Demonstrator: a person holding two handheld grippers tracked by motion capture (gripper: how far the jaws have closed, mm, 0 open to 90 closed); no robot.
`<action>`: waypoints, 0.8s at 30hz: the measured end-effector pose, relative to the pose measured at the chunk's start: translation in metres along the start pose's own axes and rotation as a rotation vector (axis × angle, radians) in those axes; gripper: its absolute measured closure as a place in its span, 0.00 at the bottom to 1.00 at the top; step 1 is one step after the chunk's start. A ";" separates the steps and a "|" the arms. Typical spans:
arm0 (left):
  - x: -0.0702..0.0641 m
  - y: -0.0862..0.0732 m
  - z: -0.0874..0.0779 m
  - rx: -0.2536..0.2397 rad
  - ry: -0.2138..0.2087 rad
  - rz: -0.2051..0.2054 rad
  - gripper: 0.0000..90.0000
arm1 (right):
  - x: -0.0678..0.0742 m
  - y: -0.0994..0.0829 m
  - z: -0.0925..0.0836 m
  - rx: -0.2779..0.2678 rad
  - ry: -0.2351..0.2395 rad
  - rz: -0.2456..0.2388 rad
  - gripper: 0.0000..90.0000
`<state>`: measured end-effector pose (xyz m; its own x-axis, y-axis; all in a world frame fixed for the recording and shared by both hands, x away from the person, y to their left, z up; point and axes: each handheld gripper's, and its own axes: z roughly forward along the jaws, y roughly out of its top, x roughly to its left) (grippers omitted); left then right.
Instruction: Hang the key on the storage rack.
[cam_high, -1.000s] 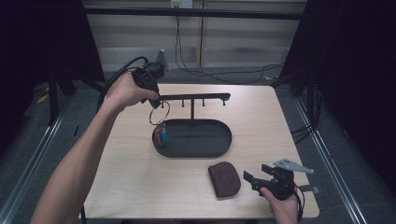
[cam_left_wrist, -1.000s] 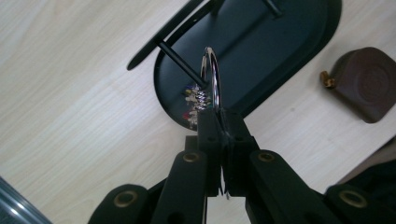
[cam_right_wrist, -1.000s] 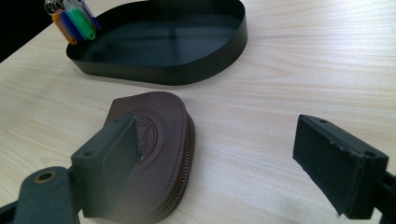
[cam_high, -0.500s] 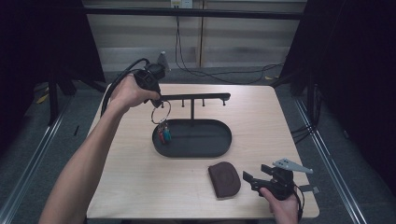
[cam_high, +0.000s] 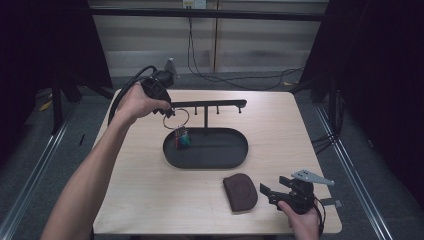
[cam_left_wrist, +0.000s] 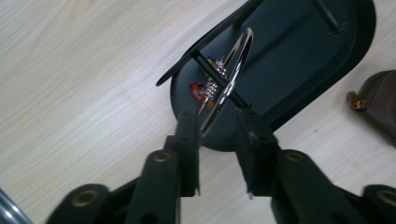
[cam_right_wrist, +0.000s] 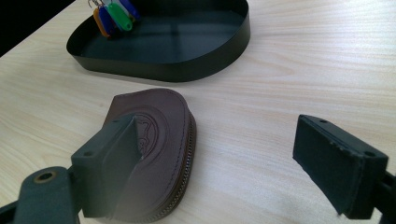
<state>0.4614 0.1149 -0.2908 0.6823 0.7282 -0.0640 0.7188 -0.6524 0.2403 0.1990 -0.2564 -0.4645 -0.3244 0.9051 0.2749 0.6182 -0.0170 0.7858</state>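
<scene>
— Where do we have the key ring (cam_high: 176, 119) now?

— It hangs on the left end of the black rack (cam_high: 207, 104), which rises from the oval tray (cam_high: 235, 157) at the middle of the table (cam_high: 150, 190). Its coloured tags (cam_high: 182, 141) dangle over the tray's left end.

— And our left gripper (cam_left_wrist: 217, 128)?

— Its jaws have just been opening; the ring stands between them, the pads off it.

— The right gripper (cam_high: 269, 192)?

— We hold it near the table's front right corner, jaws wide, nothing in them, just beside the brown pouch (cam_high: 240, 192).
</scene>
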 end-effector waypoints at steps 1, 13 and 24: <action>0.000 -0.001 -0.001 -0.010 -0.001 -0.001 0.70 | 0.000 0.000 0.000 0.000 -0.003 0.000 0.16; 0.007 -0.025 -0.006 -0.132 -0.072 -0.068 0.59 | 0.000 0.001 0.002 0.003 -0.003 -0.001 0.16; 0.002 -0.049 -0.013 -0.263 -0.087 -0.046 0.49 | -0.001 0.001 0.001 -0.001 -0.010 0.008 0.16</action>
<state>0.4258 0.1504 -0.2904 0.6667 0.7278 -0.1604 0.6978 -0.5340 0.4773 0.2004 -0.2569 -0.4643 -0.3126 0.9090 0.2757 0.6201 -0.0246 0.7841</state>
